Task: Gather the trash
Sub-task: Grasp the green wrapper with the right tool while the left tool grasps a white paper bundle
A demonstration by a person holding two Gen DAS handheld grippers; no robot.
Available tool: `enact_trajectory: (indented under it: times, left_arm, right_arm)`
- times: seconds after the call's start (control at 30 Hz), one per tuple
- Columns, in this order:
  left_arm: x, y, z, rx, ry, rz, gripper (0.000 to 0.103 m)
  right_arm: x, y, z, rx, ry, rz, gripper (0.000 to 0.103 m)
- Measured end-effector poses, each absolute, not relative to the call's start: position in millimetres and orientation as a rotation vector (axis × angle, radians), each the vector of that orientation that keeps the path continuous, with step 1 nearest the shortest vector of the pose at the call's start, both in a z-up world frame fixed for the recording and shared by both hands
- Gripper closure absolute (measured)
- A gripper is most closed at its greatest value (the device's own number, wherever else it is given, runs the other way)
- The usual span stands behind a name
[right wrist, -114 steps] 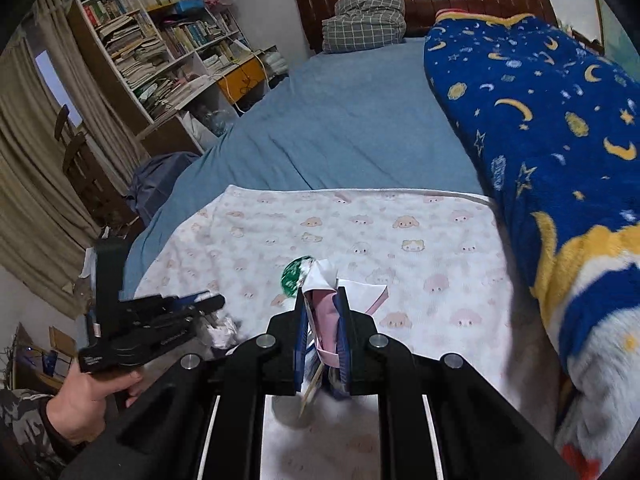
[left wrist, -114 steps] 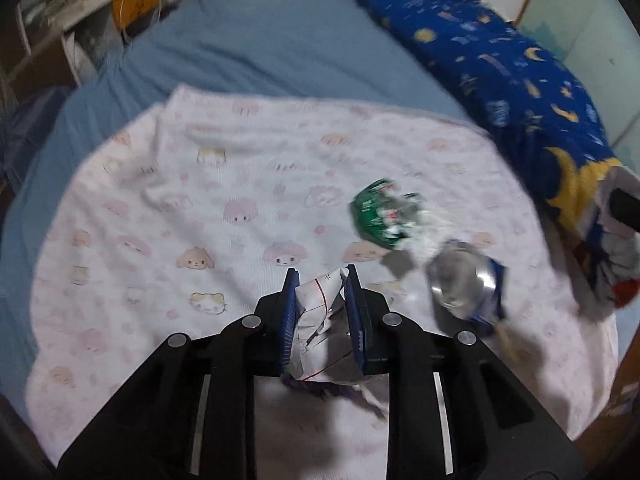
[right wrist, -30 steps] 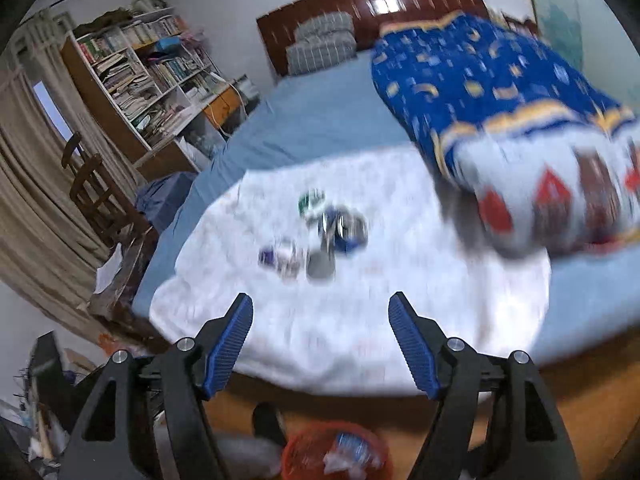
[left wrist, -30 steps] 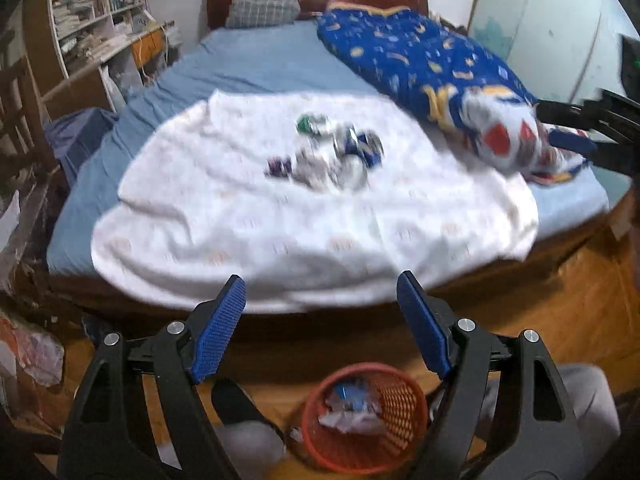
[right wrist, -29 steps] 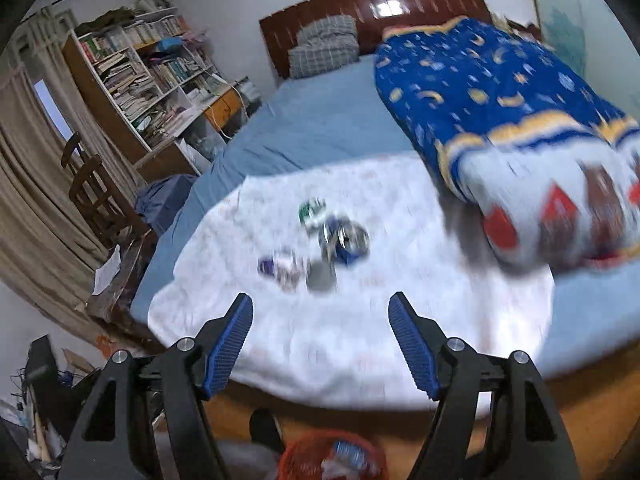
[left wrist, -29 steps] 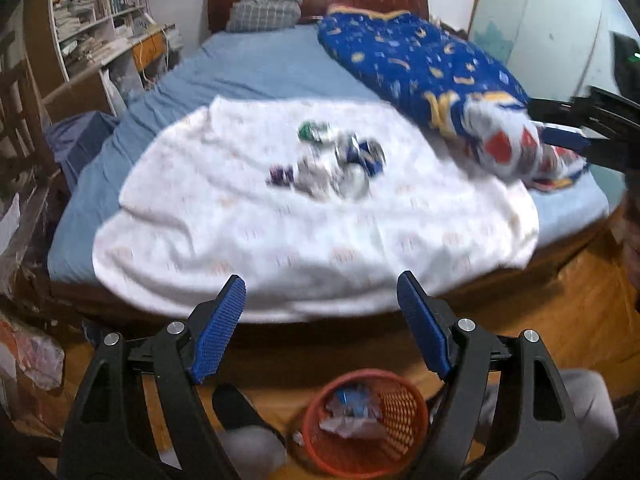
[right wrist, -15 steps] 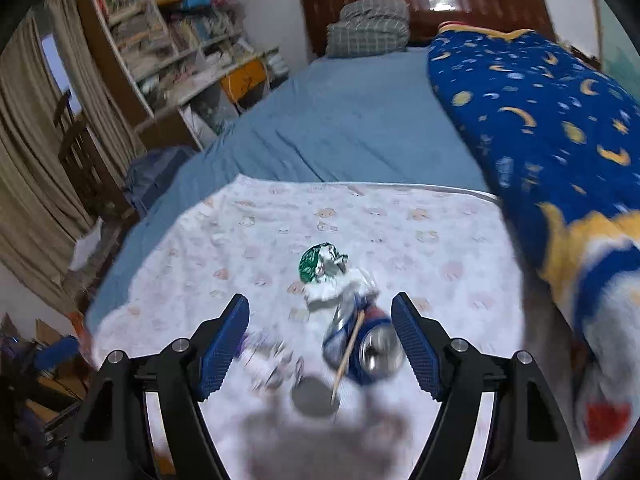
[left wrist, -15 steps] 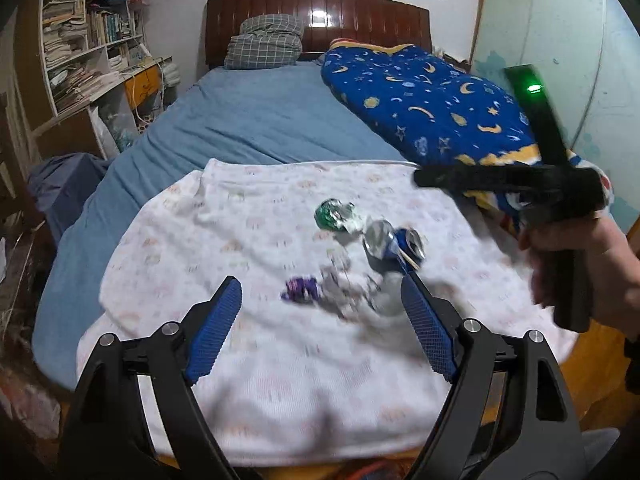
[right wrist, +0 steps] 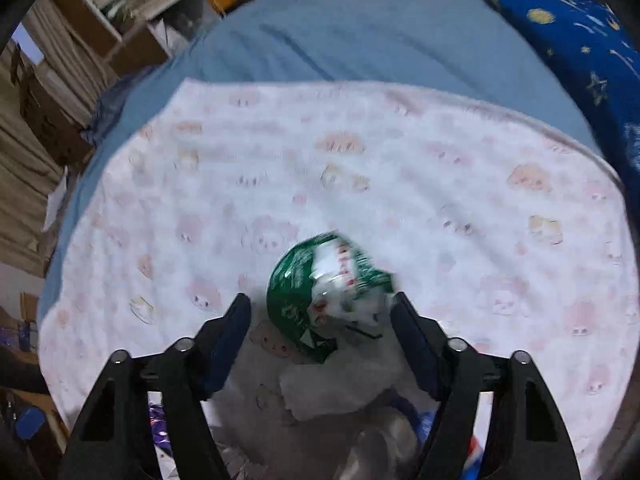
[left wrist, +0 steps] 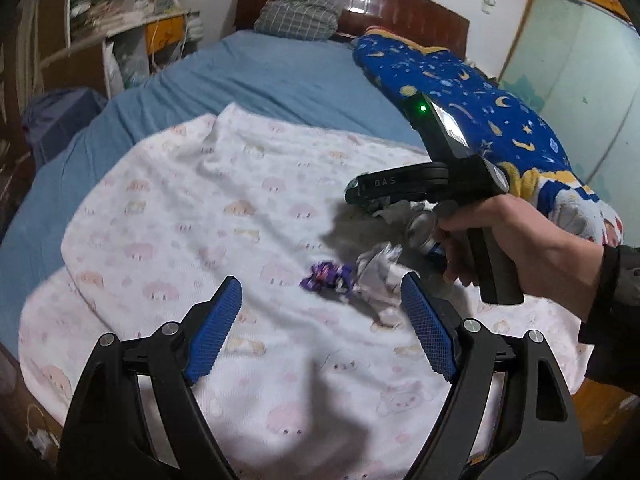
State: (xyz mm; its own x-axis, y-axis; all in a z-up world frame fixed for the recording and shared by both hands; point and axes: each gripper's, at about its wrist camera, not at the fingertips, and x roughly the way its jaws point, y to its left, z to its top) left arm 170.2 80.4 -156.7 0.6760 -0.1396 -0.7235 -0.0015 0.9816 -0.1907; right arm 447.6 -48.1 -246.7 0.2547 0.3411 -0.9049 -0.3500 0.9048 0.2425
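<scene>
Trash lies in a small pile on a white animal-print blanket (left wrist: pixel 192 216) on the bed. My left gripper (left wrist: pixel 320 328) is open and empty, just short of a purple wrapper (left wrist: pixel 326 276) and crumpled white paper (left wrist: pixel 378 276). A crushed blue can (left wrist: pixel 426 236) lies behind them, partly hidden by my right hand. My right gripper (right wrist: pixel 320 330) is open with its fingers either side of a crumpled green and white wrapper (right wrist: pixel 324 300), low over the blanket (right wrist: pixel 240 184). White paper (right wrist: pixel 340 392) lies under the right gripper's body.
A blue sheet (left wrist: pixel 264 76) covers the bed beyond the blanket. A dark blue star-print quilt (left wrist: pixel 480 108) lies along the right side. A bookshelf (left wrist: pixel 120 28) stands left of the bed, a wooden headboard (left wrist: pixel 360 4) at the back.
Both grippers have moved from above the red basket on the floor back over the bed, down to the trash pile. The right gripper now straddles the green wrapper.
</scene>
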Motion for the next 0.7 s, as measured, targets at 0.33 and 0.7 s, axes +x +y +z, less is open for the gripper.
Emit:
enact_trajectory:
  times: [0.33,0.7]
  left_arm:
    - [178,89,-164,-0.19,0.881,-0.107,0.021]
    - [216,31,-159,-0.129,0.907,-0.245,0.021]
  right_arm:
    - [440,-60,-235,0.109,1.189,0.458,0.075]
    - [363,-151,-134,0.198,1.011,0.475,0.075]
